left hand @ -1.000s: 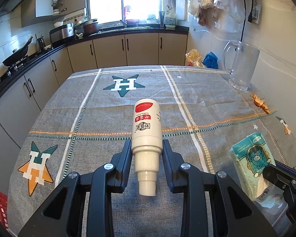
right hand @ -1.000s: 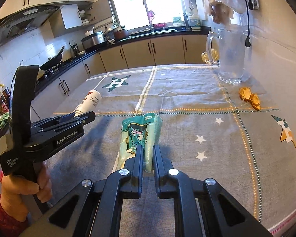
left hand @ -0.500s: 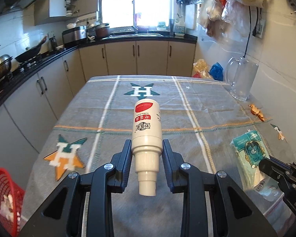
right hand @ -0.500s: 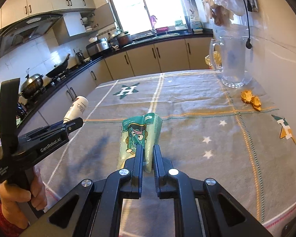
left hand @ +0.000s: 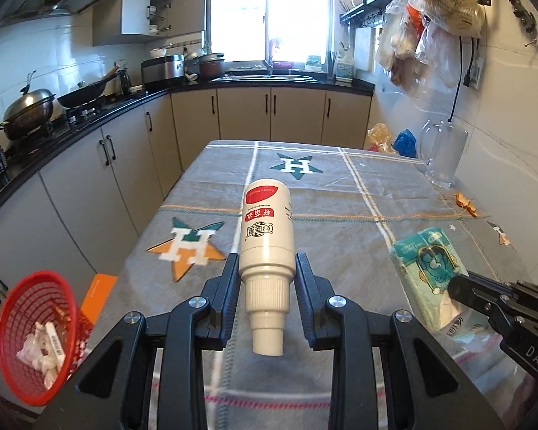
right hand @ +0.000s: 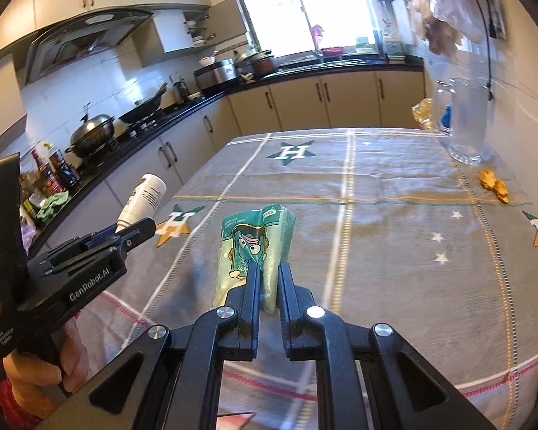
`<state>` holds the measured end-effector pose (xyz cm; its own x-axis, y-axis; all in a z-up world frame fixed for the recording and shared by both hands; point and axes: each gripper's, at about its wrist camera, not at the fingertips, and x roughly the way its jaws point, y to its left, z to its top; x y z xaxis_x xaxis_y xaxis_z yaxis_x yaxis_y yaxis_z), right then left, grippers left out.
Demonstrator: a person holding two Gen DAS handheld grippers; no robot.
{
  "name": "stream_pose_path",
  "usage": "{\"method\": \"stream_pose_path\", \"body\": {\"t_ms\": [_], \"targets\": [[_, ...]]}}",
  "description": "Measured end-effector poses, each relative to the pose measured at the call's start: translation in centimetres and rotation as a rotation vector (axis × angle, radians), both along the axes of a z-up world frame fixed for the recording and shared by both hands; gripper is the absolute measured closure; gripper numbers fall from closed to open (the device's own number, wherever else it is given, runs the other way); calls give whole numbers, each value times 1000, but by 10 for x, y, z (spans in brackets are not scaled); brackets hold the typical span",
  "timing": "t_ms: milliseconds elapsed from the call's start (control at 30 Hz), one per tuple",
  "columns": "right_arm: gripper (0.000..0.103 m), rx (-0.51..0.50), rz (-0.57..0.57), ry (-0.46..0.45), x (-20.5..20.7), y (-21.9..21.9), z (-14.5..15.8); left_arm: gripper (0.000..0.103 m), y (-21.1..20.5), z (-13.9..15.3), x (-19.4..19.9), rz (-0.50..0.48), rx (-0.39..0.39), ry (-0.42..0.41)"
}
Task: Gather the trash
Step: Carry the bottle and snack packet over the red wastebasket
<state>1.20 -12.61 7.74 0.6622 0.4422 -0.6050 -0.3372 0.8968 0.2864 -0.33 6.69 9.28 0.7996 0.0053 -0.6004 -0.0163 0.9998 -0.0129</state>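
My left gripper (left hand: 267, 268) is shut on a white plastic bottle (left hand: 266, 236) with a red label, held above the near left part of the table; it also shows in the right wrist view (right hand: 145, 199). My right gripper (right hand: 268, 272) is shut on a green cartoon snack bag (right hand: 254, 247), held above the table; the bag shows at the right of the left wrist view (left hand: 430, 268). A red mesh basket (left hand: 25, 358) with crumpled white trash stands below the table's left edge. An orange wrapper (left hand: 464, 203) lies near the table's right side (right hand: 495, 184).
The table has a grey cloth (left hand: 340, 197) with star patterns. A clear glass pitcher (left hand: 444, 157) stands at the far right corner (right hand: 464, 122). Kitchen cabinets and a stove with pans (left hand: 25, 114) run along the left. An orange object (left hand: 97, 294) lies on the floor by the basket.
Both grippers have pulled back and risen, away from the table, still holding the bottle and the bag. The left view has swung left, bringing the red basket into sight.
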Motion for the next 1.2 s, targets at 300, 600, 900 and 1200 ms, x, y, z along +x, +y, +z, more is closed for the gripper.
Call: {"method": "stream_pose_path", "body": {"t_ms": [300,600,900,1200], "targets": [[93,-32,79,-10,-14,46,8,74,47,0,-32,68,-38,-18],[93,-71,182,-5,-25,108,12,74,106,-9,-63,157,-81,-13],[93,-97,295,11,-32,179,11,74,176,-20,-96,284,-110,-3],[93,-107,408,26,-37,249,15,74,260,-45,-134,443,-129,30]]}}
